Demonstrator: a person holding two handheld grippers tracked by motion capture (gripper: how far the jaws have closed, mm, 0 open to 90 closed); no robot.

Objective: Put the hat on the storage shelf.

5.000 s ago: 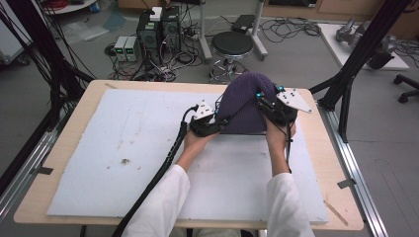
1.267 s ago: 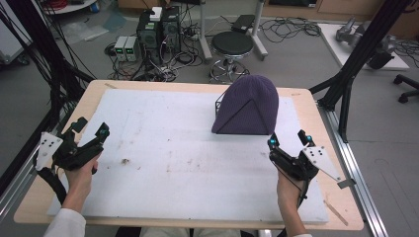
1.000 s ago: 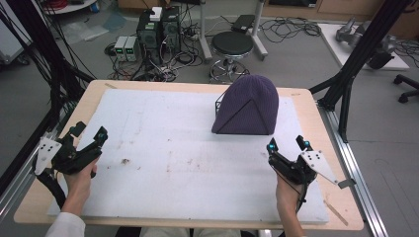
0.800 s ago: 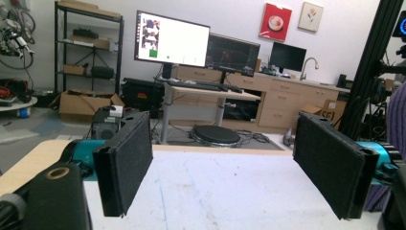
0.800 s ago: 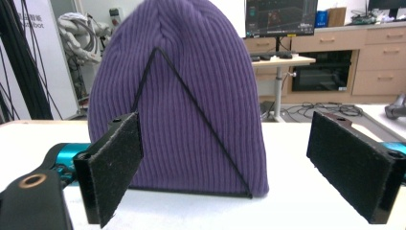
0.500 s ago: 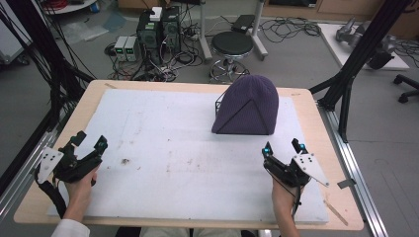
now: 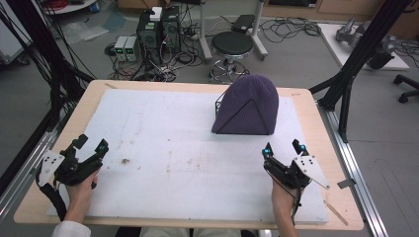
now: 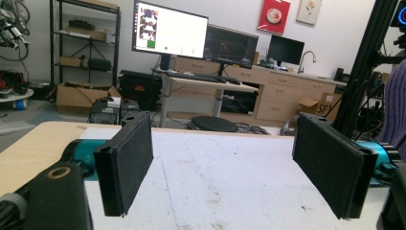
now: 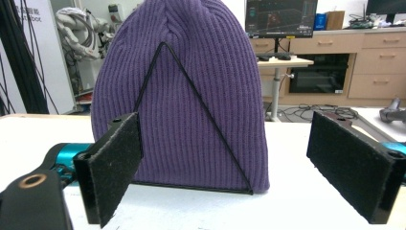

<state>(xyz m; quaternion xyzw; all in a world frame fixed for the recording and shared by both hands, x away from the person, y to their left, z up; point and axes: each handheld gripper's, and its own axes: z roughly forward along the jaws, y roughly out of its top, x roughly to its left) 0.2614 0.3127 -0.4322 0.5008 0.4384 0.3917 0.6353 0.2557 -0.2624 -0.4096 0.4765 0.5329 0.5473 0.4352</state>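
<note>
Purple hat (image 7: 245, 106) stood upright on the white mat (image 7: 173, 148) toward the desk's (image 7: 306, 98) far right, stretched over a black wire frame (image 9: 196, 120) whose triangle showed against the knit in the right gripper view. Hat base sat well inside the mat's right edge, nearer its far edge.

Right gripper (image 7: 281, 148) held above the near right of the mat, jaws spread wide and empty, pointed at the hat but well apart from it; bare mat lay between. Pads (image 9: 112, 167) framed the hat's lower half in that gripper's own view, touching nothing.

Left gripper (image 7: 90, 146) hovered at the mat's near left edge, close to the desk's left rim, jaws likewise parted wide with nothing between them. Seen along them (image 8: 230, 158): open, scuffed mat running to the far desk edge, a sliver of hat (image 8: 395, 110) at the right border.

Broad free stretch of mat between the two grippers, marked by a few small stains (image 7: 125, 161). Metal rail (image 7: 351, 163) ran alongside the desk's right edge.
</note>
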